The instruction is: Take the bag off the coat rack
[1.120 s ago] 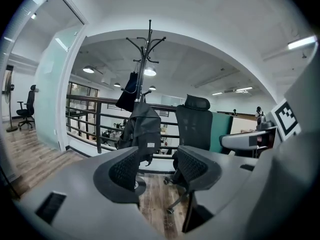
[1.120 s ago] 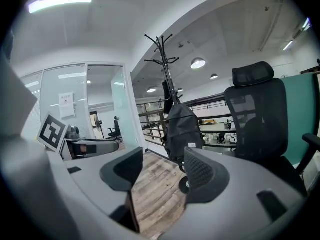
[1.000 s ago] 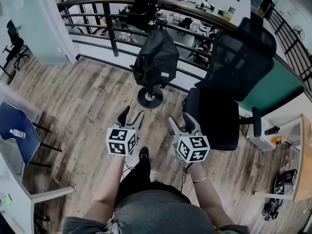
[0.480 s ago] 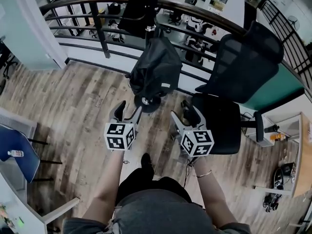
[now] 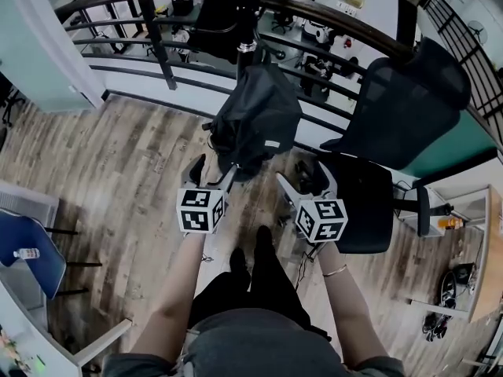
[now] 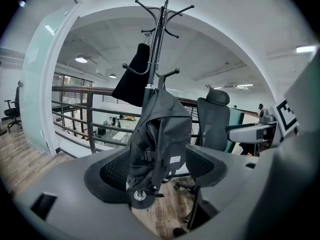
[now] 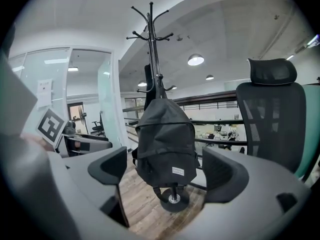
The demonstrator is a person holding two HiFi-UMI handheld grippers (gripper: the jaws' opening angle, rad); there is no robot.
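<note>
Black backpack [image 5: 255, 124] hangs from coat rack [image 6: 159, 44] hook. Left gripper [image 5: 214, 171] and right gripper [image 5: 300, 177]: jaws just been opening wide, nothing between. Both aimed at backpack, short of it, likely readying two-sided lift-off.

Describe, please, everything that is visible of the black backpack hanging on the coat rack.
The backpack is black, of a soft matte fabric that looks like nylon. It hangs upright on the coat rack, its back against the pole, its bottom a little above the round base. It looks partly filled and sags slightly. A small pale label sits low on the front, and straps dangle below. Only the rack appears to touch it.
</note>
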